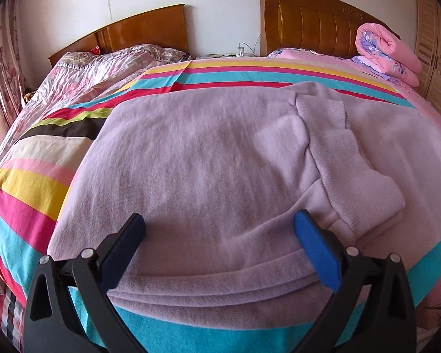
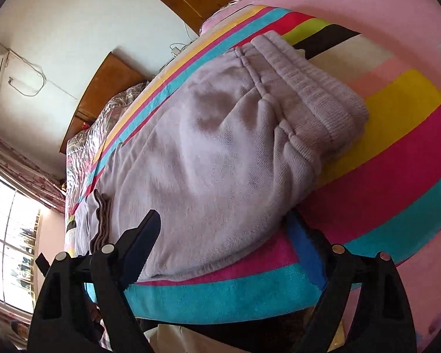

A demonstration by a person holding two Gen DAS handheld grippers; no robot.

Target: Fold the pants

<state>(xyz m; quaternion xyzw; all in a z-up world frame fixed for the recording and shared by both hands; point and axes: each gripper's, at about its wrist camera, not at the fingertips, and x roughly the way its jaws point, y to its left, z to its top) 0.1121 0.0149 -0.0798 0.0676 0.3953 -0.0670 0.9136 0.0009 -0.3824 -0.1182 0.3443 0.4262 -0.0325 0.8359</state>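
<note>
Pants (image 1: 208, 158), lilac, folded, lie flat on my striped blanket (image 1: 29, 185) on the bed. My left claw (image 1: 220, 229) gapes wide above the near edge, gripping nothing. My right claw (image 2: 223, 226) also spread, straddling a fold, pads not pressing.

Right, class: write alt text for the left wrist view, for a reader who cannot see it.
Lilac pants lie partly folded on a brightly striped bedsheet, the ribbed waistband doubled over at right. The left gripper hovers open over their near edge; two wooden headboards stand behind.
</note>
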